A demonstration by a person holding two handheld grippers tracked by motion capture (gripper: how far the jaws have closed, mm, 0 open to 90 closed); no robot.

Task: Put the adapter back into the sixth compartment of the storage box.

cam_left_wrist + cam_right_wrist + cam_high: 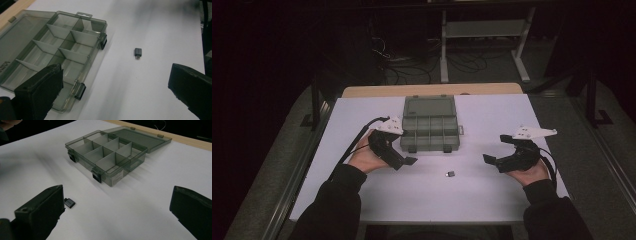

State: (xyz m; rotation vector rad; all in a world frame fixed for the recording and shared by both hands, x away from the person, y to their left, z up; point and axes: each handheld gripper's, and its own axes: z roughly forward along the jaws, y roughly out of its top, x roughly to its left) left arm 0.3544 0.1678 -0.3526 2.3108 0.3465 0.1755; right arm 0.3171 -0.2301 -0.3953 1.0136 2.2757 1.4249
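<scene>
Two grippers sit low over the white table [492, 200], one in each of the person's hands, and both stand wide open with nothing between their jaws. Left gripper [407, 161] is just beside the near left corner of the box [431, 131], its jaws pointing right toward the middle of the table. Right gripper [488, 161] is well apart from it on the right side, its jaws pointing left.

Between them, a little nearer than the box, lies a small dark adapter [451, 174] flat on the table, touching neither gripper. In the left gripper view the adapter [137, 52] lies ahead between the spread jaws, to the right of the box [50, 60]. In the right gripper view the adapter [69, 203] lies just beside the left jaw; whether they touch cannot be told.

The box is smoky, see-through plastic, and its lid [429, 106] lies folded back flat on the far side. White dividers split it into small compartments, all bare, and two dark latches [97, 176] hang on its near wall.
</scene>
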